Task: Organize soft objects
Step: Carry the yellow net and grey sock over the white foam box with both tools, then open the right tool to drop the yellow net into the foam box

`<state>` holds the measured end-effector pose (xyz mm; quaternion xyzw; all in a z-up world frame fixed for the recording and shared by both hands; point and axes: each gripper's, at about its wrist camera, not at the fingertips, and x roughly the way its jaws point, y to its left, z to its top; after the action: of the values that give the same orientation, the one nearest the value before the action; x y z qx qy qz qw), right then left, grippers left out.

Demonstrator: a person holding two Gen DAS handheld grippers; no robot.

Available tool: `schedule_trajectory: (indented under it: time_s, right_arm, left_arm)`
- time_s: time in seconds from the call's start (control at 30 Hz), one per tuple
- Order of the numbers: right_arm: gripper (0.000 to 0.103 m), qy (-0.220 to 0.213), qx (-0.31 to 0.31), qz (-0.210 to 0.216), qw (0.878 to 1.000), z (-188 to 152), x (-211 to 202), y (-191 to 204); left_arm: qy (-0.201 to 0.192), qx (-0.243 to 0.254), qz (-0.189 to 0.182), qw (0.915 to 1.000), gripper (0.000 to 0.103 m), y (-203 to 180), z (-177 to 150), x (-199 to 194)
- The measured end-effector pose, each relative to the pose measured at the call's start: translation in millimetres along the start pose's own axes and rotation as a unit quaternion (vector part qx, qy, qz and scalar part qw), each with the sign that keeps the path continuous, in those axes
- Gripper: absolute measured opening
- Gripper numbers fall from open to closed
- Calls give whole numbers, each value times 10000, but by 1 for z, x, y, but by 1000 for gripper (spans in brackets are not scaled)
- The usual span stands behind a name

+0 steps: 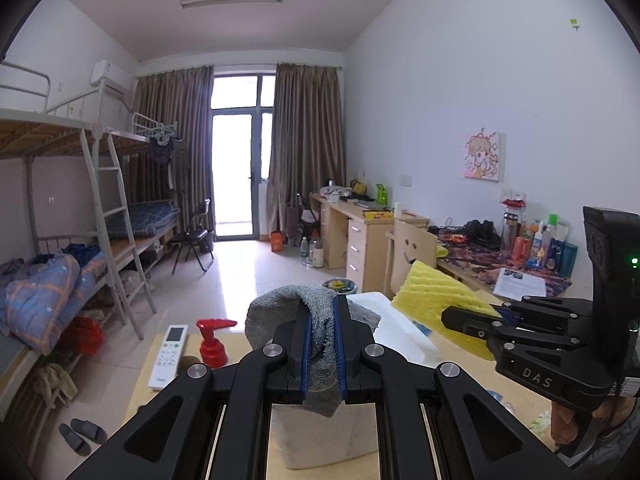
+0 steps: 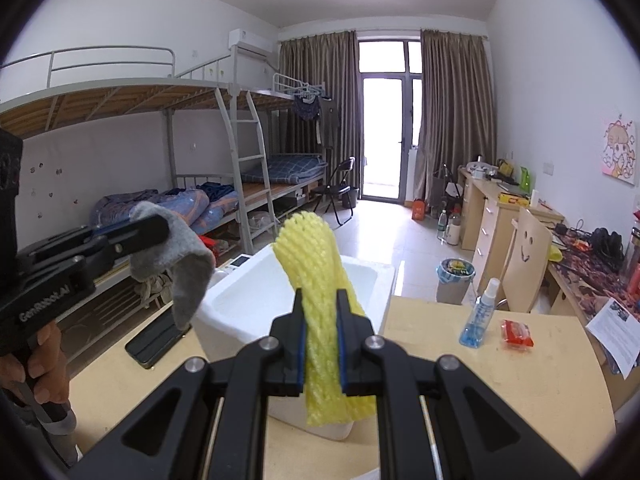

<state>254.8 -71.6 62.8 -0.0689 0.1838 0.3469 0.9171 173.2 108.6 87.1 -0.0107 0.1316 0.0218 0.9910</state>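
Note:
My left gripper [image 1: 322,300] is shut on a grey knitted sock [image 1: 316,320], which drapes over its blue pads and hangs down in front. From the right wrist view that sock [image 2: 188,264] dangles from the left gripper [image 2: 158,228], just left of an open white foam box [image 2: 224,320]. My right gripper [image 2: 320,294] is shut on a yellow foam net sleeve [image 2: 316,256], held upright over the near side of the box. In the left wrist view the right gripper [image 1: 452,316] holds that yellow sleeve [image 1: 428,296] above the box [image 1: 400,340].
On the pale wooden table [image 2: 480,380] stand a blue spray bottle [image 2: 478,316] and a red packet [image 2: 518,332] to the right of the box. A black phone [image 2: 156,344], a white remote [image 1: 170,356] and a red pump bottle [image 1: 212,344] lie to its left.

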Motion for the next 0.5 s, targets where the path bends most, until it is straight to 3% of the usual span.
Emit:
schedule_trajectory:
  time_s: [0.5]
  right_arm:
    - [15, 292, 113, 260, 9992, 7, 42, -10]
  left_arm:
    - [169, -7, 239, 9996, 10, 4, 0, 19]
